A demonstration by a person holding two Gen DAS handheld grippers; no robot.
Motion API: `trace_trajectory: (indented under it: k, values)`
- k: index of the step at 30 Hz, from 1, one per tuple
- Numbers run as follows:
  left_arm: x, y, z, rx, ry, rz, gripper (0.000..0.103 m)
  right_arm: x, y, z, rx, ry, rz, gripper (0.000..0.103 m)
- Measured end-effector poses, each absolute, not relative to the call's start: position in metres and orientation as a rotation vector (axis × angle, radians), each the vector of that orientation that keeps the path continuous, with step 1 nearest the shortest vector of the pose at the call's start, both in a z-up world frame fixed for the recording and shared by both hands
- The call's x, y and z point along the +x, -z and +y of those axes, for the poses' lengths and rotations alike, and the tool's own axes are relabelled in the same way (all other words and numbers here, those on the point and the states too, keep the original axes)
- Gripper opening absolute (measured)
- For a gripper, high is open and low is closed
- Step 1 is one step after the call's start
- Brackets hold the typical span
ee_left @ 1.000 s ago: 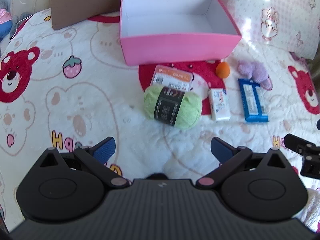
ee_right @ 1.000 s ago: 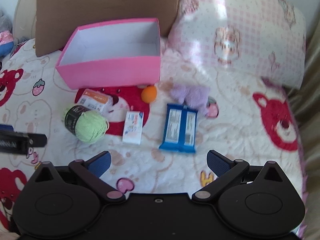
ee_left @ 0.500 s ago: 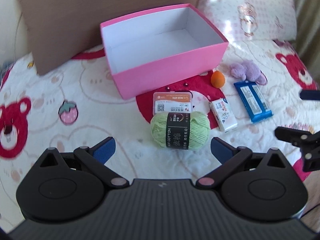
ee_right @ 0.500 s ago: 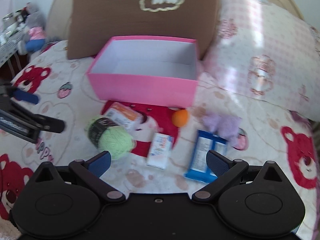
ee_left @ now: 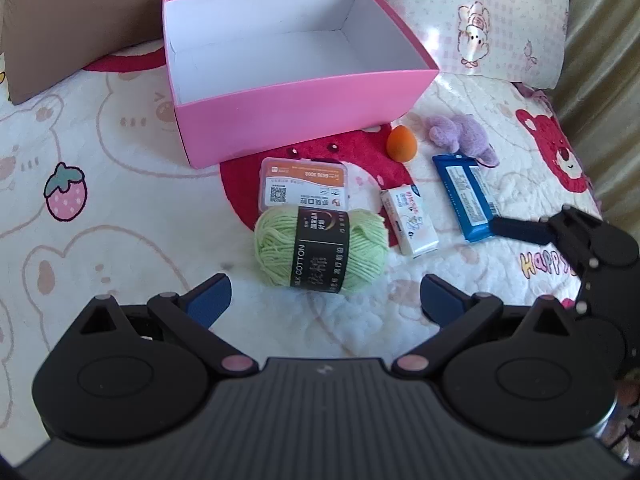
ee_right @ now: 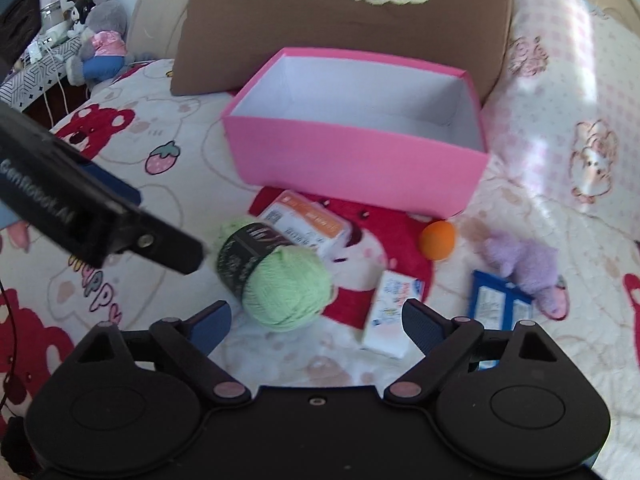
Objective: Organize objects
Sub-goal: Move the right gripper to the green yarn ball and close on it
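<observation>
An empty pink box [ee_left: 304, 120] [ee_right: 352, 168] stands on the bear-print quilt. In front of it lie a green yarn ball [ee_left: 320, 252] [ee_right: 284, 288], an orange-labelled clear case [ee_left: 304, 188] [ee_right: 304, 220], a white tissue pack [ee_left: 408, 220] [ee_right: 394, 316], a blue packet [ee_left: 466, 196] [ee_right: 500, 304], an orange sponge egg [ee_left: 401, 143] [ee_right: 438, 240] and a purple plush [ee_left: 460, 134] [ee_right: 524, 264]. My left gripper [ee_left: 324, 296] hangs open just short of the yarn. My right gripper [ee_right: 316, 320] has its jaws closing, still wide, with only the yarn's near end ahead of them and no pad touching it.
A brown cushion [ee_right: 348, 12] leans behind the box and a pink patterned pillow [ee_right: 568, 100] lies to its right. Plush toys [ee_right: 100, 44] sit at the far left bedside. The right gripper's finger [ee_left: 520, 229] reaches in near the blue packet; the left gripper's body [ee_right: 100, 220] crosses the right view.
Both grippers have dropped closer to the row of objects, and each now shows larger in the other's view. The right gripper's fingers stand a little closer together.
</observation>
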State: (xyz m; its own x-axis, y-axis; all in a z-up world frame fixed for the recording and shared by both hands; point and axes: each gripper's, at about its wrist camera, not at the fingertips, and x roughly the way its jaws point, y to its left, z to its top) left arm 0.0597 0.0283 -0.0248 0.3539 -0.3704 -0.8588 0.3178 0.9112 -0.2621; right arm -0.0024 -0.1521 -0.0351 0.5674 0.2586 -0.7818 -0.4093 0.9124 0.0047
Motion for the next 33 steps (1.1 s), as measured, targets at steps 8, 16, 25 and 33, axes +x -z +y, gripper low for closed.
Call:
trace_trajectory:
  k: [8, 16, 25, 33]
  values:
    - [0.083, 0.053, 0.039, -0.103, 0.406, 1.166, 0.101, -0.003, 0.046, -0.120, -0.271, -0.482, 0.831, 0.082]
    - [0.102, 0.081, 0.049, -0.071, 0.374, 1.168, 0.100, 0.009, 0.067, -0.097, -0.388, -0.406, 0.790, 0.069]
    - [0.102, 0.091, 0.054, -0.066, 0.337, 1.087, 0.099, 0.020, 0.078, -0.119, -0.137, -0.415, 0.861, 0.070]
    - [0.093, 0.092, 0.044, -0.093, 0.386, 1.031, 0.099, 0.016, 0.094, -0.122, -0.125, -0.333, 0.867, 0.072]
